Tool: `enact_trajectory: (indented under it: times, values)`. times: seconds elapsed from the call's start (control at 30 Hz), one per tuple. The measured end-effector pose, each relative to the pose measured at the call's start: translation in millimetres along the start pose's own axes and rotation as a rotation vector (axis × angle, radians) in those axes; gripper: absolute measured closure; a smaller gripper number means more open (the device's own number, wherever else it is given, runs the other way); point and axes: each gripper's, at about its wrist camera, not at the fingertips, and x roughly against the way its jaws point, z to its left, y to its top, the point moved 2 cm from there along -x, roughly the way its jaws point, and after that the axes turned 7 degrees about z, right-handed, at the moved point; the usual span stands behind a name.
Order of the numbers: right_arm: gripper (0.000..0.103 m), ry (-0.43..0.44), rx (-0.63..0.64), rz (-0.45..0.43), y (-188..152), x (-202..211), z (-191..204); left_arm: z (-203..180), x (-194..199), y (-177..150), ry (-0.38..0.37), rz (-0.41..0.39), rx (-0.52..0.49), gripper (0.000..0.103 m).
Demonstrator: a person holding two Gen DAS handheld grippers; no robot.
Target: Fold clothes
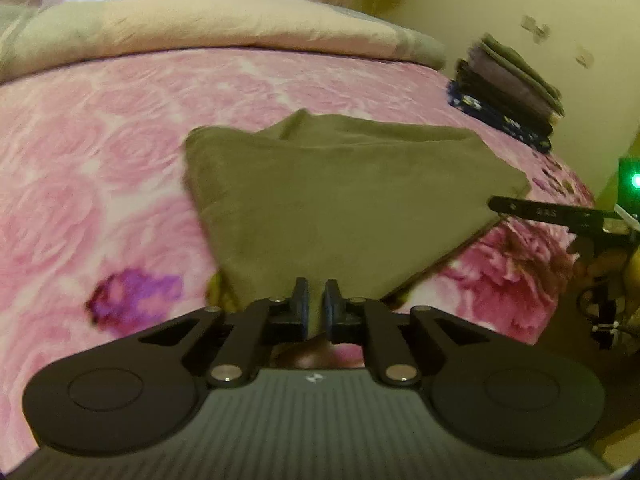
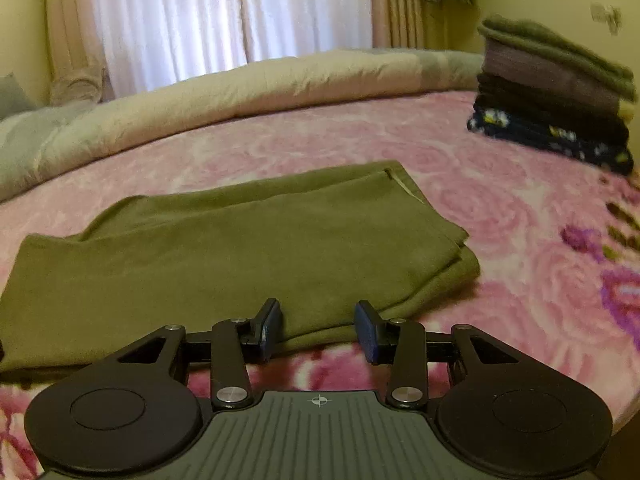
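Left gripper (image 1: 316, 298): clenched on the near corner of the olive garment (image 1: 340, 196) (cloth pinched between the pads).
Right gripper (image 2: 318, 326): jaws parted, straddling the garment's near edge, pads not pressing it.
Olive garment (image 2: 224, 248): folded flat, mid-bed on the pink floral blanket (image 2: 500, 216).
Folded stack (image 2: 552, 96): far right corner of the bed.
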Motion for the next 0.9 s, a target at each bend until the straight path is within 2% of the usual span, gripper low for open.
enact_trajectory:
  times: [0.13, 0.2, 0.27, 0.37, 0.47, 0.57, 0.63, 0.7, 0.8, 0.87, 0.9]
  values:
    - [0.063, 0.001, 0.022, 0.035, 6, 0, -1, 15, 9, -4, 0.101, 0.037, -0.013, 0.099]
    - [0.063, 0.001, 0.014, 0.048, 10, 1, -3, 22, 20, 1, 0.105, 0.035, 0.022, 0.101]
    - [0.063, -0.010, 0.006, 0.027, 19, 8, -4, 27, 32, 15, 0.087, -0.001, 0.042, 0.101]
    - [0.063, 0.013, 0.016, -0.057, 38, 13, -4, 32, 35, 46, 0.052, -0.074, 0.055, 0.100]
    - [0.063, 0.015, 0.051, -0.066, 56, -7, -1, 29, 7, 83, 0.028, -0.103, 0.030, 0.100]
    - [0.063, 0.034, 0.108, -0.065, 68, -31, 6, 28, -30, 104, 0.033, -0.086, 0.010, 0.100]
    - [0.063, 0.052, 0.146, -0.069, 71, -46, 9, 32, -52, 106, 0.060, -0.066, 0.002, 0.099]
    - [0.063, 0.033, 0.171, -0.054, 72, -65, 3, 41, -66, 98, 0.084, -0.040, 0.024, 0.100]
    - [0.064, 0.023, 0.157, -0.081, 75, -77, -22, 54, -70, 87, 0.059, -0.062, 0.088, 0.100]
    - [0.097, 0.019, 0.110, -0.103, 81, -78, -38, 56, -68, 86, 0.055, -0.065, 0.100, 0.100]
    - [0.097, -0.008, 0.072, -0.116, 85, -75, -45, 55, -66, 88, 0.059, -0.062, 0.102, 0.100]
